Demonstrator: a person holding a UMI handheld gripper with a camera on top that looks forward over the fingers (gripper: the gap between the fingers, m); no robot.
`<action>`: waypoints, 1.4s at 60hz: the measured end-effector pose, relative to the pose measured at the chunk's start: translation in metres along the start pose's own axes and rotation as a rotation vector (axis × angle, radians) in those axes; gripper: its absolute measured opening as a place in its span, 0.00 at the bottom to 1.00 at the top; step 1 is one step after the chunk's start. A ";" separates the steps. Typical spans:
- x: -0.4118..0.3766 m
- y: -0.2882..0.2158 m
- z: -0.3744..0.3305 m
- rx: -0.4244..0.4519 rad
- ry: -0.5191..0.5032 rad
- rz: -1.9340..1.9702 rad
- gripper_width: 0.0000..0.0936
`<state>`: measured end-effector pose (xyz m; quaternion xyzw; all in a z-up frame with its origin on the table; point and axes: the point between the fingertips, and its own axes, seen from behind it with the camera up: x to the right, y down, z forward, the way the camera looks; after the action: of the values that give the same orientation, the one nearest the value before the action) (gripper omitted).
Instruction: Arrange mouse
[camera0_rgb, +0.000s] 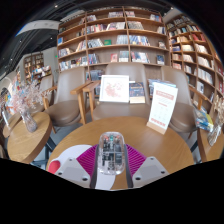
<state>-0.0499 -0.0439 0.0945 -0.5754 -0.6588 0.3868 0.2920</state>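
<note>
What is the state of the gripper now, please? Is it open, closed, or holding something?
Gripper: closed on the mouse, a translucent one, which both pink pads press from the sides, above the round wooden table.

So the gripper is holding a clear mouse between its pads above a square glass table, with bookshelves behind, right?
Nearly. The gripper view shows the table is round and wooden, not square glass. The rest stands: the gripper holds the clear mouse between its pink pads, with the bookshelves behind.
</note>
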 end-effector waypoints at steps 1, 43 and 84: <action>-0.010 0.004 0.003 -0.008 -0.012 0.004 0.44; -0.090 0.084 -0.018 -0.063 0.010 -0.022 0.92; -0.059 0.182 -0.212 -0.069 0.247 -0.010 0.91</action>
<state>0.2322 -0.0581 0.0567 -0.6253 -0.6335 0.2885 0.3528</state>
